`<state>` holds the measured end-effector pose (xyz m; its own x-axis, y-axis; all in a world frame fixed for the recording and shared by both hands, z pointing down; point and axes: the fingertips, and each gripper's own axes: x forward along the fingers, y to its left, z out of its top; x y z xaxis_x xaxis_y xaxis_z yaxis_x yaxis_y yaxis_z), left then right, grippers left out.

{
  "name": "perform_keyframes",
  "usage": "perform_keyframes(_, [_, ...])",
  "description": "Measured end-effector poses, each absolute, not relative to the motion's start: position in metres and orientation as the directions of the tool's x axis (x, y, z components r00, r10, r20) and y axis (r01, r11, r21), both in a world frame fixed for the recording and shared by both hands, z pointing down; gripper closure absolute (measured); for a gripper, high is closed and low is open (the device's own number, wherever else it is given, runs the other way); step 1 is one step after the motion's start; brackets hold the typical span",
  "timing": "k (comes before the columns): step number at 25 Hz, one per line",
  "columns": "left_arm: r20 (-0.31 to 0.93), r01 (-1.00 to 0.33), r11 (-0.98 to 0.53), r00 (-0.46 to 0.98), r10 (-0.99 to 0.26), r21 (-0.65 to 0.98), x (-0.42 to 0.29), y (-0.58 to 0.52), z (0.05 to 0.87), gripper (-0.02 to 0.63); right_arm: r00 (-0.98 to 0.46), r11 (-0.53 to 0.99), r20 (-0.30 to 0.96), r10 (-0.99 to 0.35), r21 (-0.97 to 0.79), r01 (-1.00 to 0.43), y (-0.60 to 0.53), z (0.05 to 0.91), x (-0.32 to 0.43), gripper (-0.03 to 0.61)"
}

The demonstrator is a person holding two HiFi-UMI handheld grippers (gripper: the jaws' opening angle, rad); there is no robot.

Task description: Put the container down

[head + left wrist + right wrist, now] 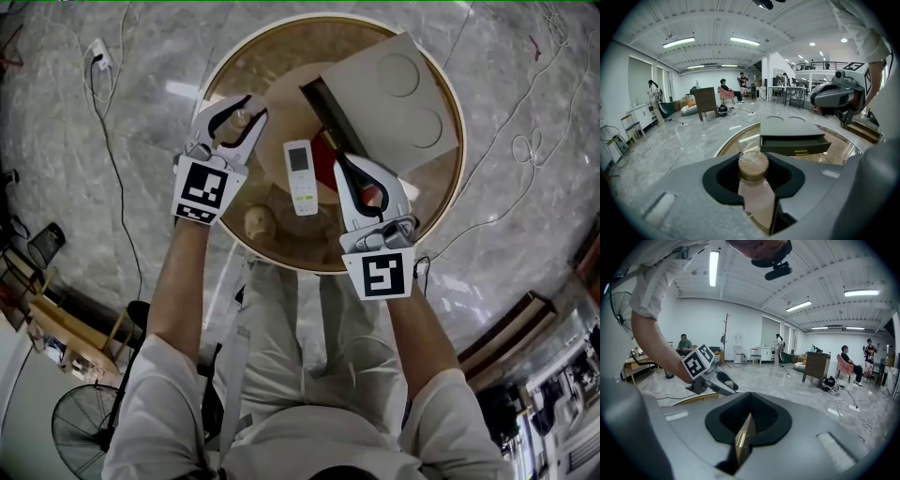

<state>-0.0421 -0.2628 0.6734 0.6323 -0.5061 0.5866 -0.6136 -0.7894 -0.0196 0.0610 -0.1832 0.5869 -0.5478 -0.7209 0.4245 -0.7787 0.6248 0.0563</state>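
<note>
Our left gripper (251,111) grasps the container (753,174) just below its brown cap, near the table's (265,64) left edge. The container's base is hidden, so we cannot tell whether it rests there. Our right gripper (343,165) is clamped on a thin gold-edged piece (743,441), seen edge-on and unidentifiable.

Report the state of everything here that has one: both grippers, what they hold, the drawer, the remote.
left gripper: shut on the bottle.
bottle: capped, clamped between the left jaws.
right gripper: shut on a thin gold-edged piece.
gold-edged piece: held edge-on; what it is cannot be told.
drawer: pulled open.
remote: lying flat on the table, untouched.
</note>
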Motion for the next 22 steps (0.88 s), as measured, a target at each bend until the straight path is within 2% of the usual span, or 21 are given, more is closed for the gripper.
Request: perform_keyframes(22, [0.516,-0.644,-0.765,0.658,-0.549,0.007,-0.050,-0.261,0.686,0.486,-0.546,0.629,0.428,-0.720,0.069,-0.774,-0.173,0.600,0.065,0.574])
